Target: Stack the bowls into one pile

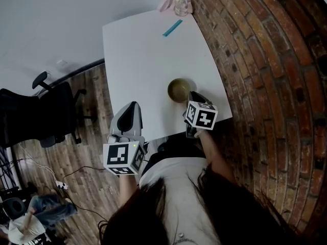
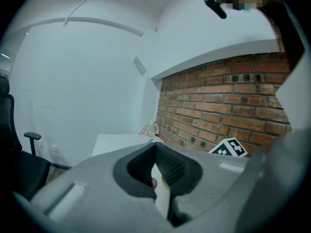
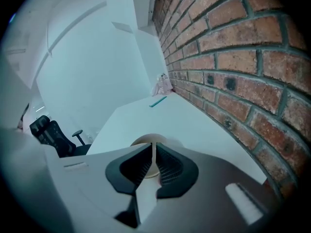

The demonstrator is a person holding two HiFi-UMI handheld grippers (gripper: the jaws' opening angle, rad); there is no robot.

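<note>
An olive-green bowl pile (image 1: 179, 90) stands near the right front of the white table (image 1: 143, 50); from above I cannot tell how many bowls it holds. My right gripper (image 1: 191, 95) sits just at the pile's near right rim, its jaws shut with nothing between them. In the right gripper view the bowl (image 3: 146, 141) shows pale just beyond the shut right gripper (image 3: 154, 147). My left gripper (image 1: 134, 105) hovers at the table's front left edge, well left of the pile. It is shut and empty in the left gripper view (image 2: 155, 147).
At the table's far end lie a teal strip (image 1: 172, 28), a glass jar (image 1: 182, 4) and a pink cloth (image 1: 166, 4). A brick wall (image 1: 265, 60) runs close along the table's right side. A black office chair (image 1: 36, 116) stands on the wooden floor at the left.
</note>
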